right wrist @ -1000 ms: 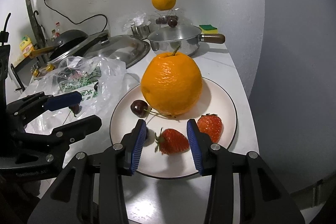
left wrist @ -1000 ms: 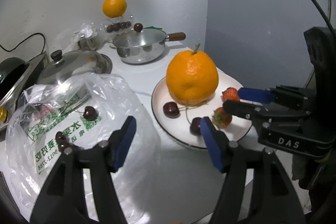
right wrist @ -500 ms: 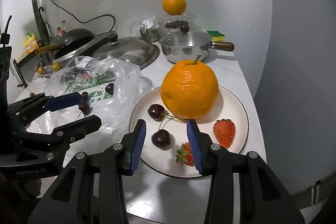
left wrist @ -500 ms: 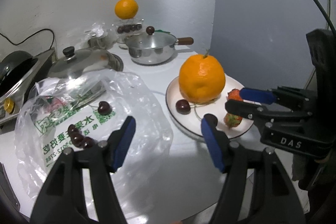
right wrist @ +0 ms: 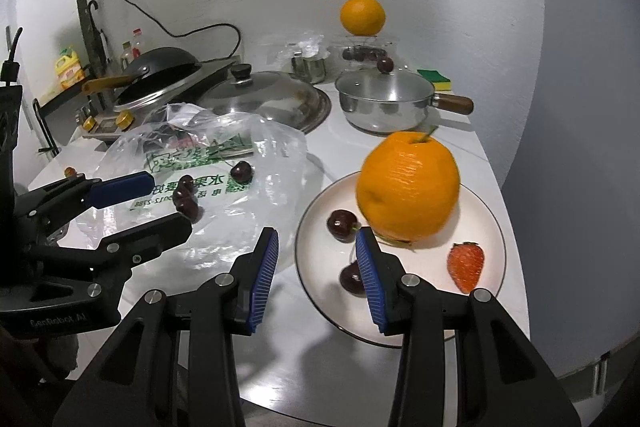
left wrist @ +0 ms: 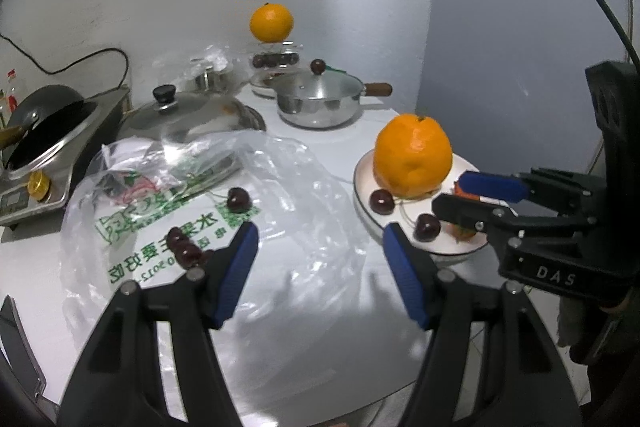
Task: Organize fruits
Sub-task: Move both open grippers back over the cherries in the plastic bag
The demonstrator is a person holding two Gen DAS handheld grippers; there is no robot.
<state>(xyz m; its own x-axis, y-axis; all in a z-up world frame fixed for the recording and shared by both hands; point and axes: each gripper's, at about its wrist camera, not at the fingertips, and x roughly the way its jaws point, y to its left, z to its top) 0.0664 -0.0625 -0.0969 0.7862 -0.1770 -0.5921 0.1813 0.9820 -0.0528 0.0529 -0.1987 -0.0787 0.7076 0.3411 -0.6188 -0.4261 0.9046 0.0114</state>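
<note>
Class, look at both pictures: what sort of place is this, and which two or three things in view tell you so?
Most likely a small home kitchen counter. A dark wok sits on a cooker, a steel saucepan stands near the wall, and a scrubbing sponge lies behind it.

- Left wrist view: looks forward and downward along the left claw (left wrist: 318,255), close above the surface (left wrist: 304,347); plastic bag (left wrist: 224,187) just ahead of its left finger, plate (left wrist: 362,183) ahead to its right.
- Right wrist view: looks forward and downward along the right claw (right wrist: 316,271), close over the plate (right wrist: 494,227) rim.
- Shared: bag, plate, large orange (left wrist: 412,157) (right wrist: 408,187), pot (right wrist: 380,107) far ahead; each view catches the other claw at its side.
</note>
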